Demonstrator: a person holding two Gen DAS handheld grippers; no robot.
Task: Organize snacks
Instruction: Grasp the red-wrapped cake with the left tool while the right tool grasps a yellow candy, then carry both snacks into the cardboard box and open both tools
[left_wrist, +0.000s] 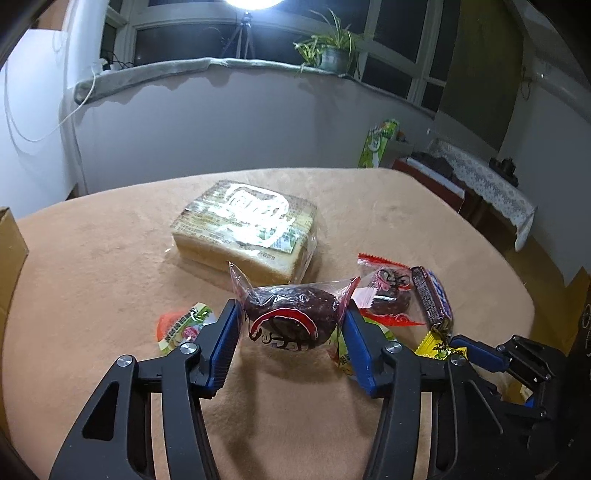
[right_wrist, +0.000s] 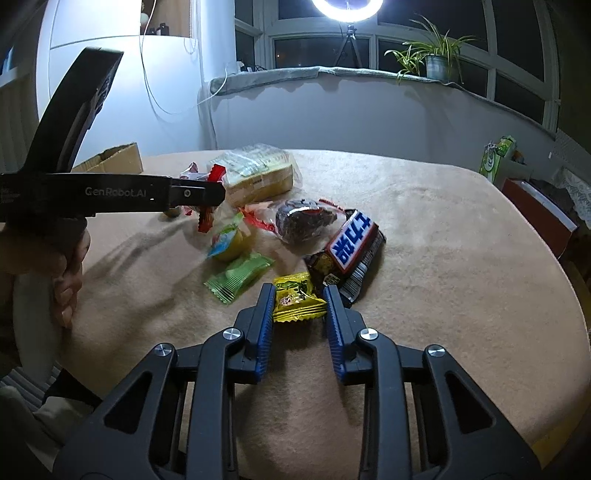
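Observation:
My left gripper is shut on a dark round cake in a clear red-printed wrapper and holds it above the tan table. A second such cake, a Snickers bar and a bagged bread loaf lie on the table. My right gripper has its jaws around a small yellow candy packet, touching its sides on the table. A green packet and a jelly cup lie left of it.
A cardboard box stands at the table's left edge. Another jelly cup lies left of my left gripper. A wall with a window ledge and a plant is behind. A low cabinet stands right.

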